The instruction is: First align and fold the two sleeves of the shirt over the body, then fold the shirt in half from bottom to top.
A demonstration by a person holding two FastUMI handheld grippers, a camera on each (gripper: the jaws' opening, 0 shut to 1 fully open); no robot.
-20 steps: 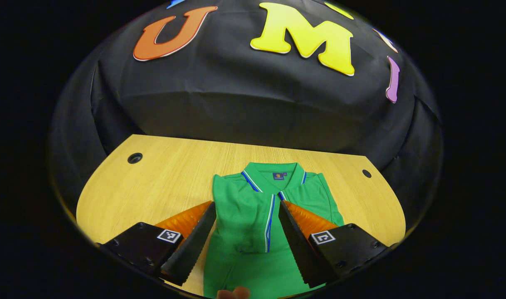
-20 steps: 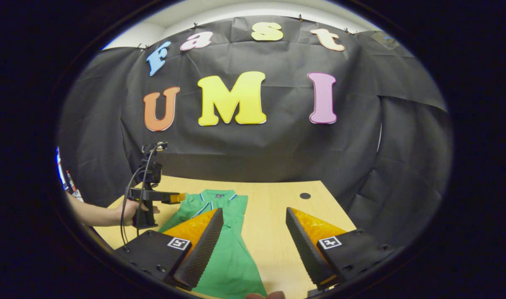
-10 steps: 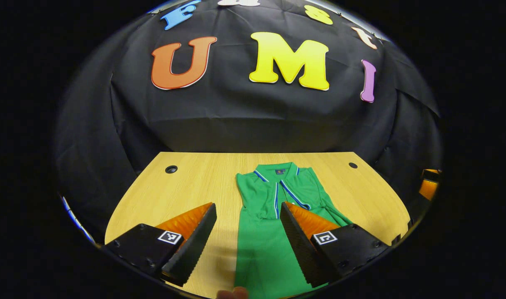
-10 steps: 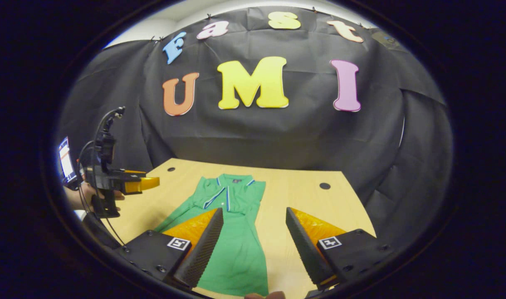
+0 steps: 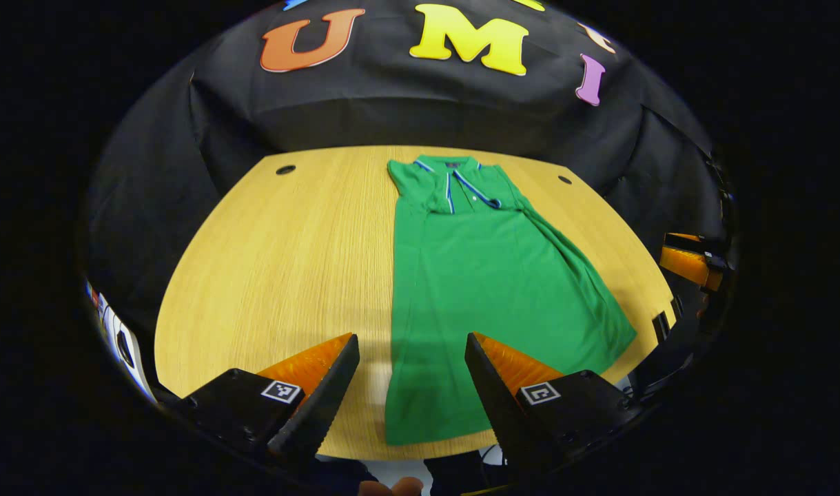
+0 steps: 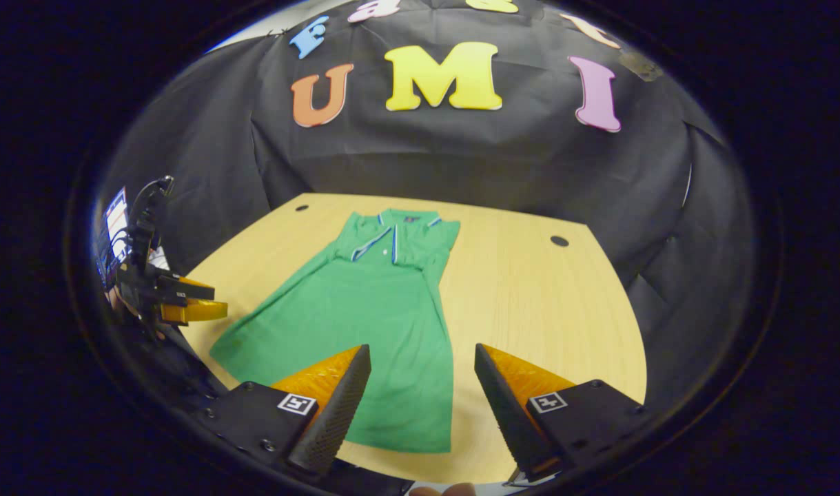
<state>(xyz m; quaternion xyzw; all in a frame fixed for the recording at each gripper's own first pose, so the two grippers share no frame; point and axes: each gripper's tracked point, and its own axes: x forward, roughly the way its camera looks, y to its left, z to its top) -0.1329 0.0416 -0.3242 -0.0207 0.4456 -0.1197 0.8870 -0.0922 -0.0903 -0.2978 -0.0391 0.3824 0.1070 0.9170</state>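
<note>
**A:** Left gripper view, booth interior: a wooden table [image 5: 275,248] carries a green shirt [image 5: 475,289] laid flat, collar [image 5: 454,165] toward the far wall, hem [image 5: 437,430] at the near edge. Both sleeves look already folded over the body, leaving a long, narrow shape that widens toward the hem.

**B:** So, by that reading, the bottom-to-top fold is the step in hand?

**A:** It appears so. The left gripper [image 5: 409,365] hangs above the hem's left corner with fingers spread apart and nothing between them. In the right gripper view, the right gripper [image 6: 423,375] hovers over the hem's right corner [image 6: 433,441], likewise spread and empty.

**B:** What would doing it well call for?

**A:** Each gripper should likely pinch one hem corner, taking every layer of cloth, then both should lift together and carry the hem level toward the collar. Uneven height or speed could skew the fold. The flared side [image 5: 619,337] lies close to the table's edge and may need drawing inward.

**B:** Anything small worth noting?

**A:** Two cable holes [image 5: 285,169] sit in the table's far corners, well apart from the shirt. The left gripper also shows at the left edge [image 6: 185,306] of the right gripper view, held by a hand.
</note>
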